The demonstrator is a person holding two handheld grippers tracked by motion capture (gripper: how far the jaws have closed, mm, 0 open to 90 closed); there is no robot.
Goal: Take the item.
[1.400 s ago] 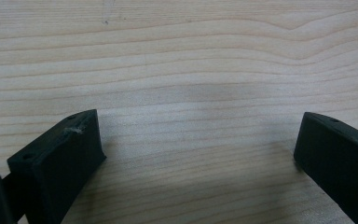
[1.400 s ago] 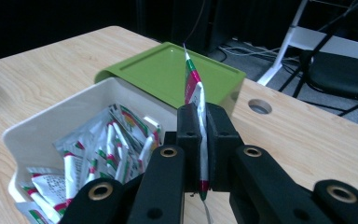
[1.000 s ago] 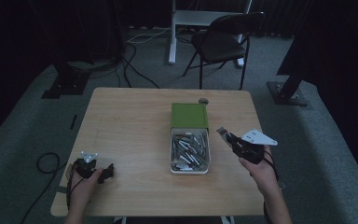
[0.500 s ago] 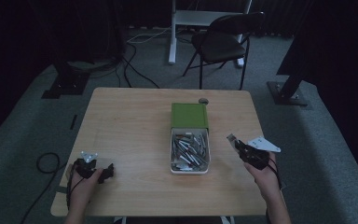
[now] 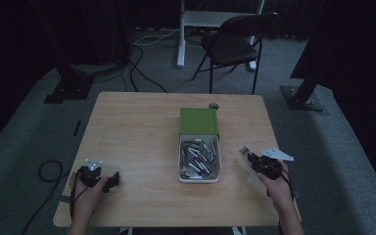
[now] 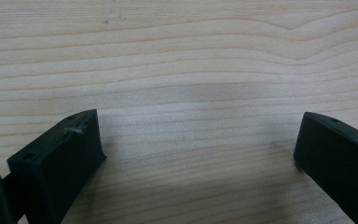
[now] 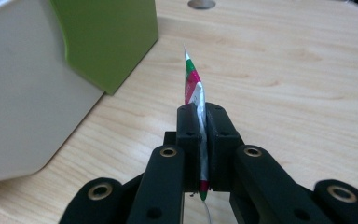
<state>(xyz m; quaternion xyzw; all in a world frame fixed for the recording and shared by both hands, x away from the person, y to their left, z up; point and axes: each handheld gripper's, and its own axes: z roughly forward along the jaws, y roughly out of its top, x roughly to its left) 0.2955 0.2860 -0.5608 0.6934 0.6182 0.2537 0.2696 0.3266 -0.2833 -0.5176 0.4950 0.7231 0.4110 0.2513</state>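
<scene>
A white box (image 5: 199, 177) full of several silver packets (image 5: 199, 156) stands mid-table, its green lid (image 5: 199, 121) lying flat behind it. My right gripper (image 5: 249, 155) is to the right of the box, low over the wood. It is shut on one thin silver packet (image 7: 194, 88) with red and green print, held edge-on and poking up past the jaws. The box wall (image 7: 23, 93) and green lid (image 7: 107, 37) stand to its left. My left gripper (image 5: 112, 181) rests near the front left corner. Its jaws stand wide apart over bare wood (image 6: 191, 93), open and with nothing between them.
A round cable hole (image 5: 213, 105) sits in the table (image 5: 137, 127) behind the lid. A black folding chair (image 5: 235, 44) and a white desk leg (image 5: 180, 34) stand beyond the far edge. Cables (image 5: 49, 169) lie on the grey carpet at left.
My right gripper has drawn away from the box, to the right and toward the front edge, carrying the packet. The left gripper has stayed still.
</scene>
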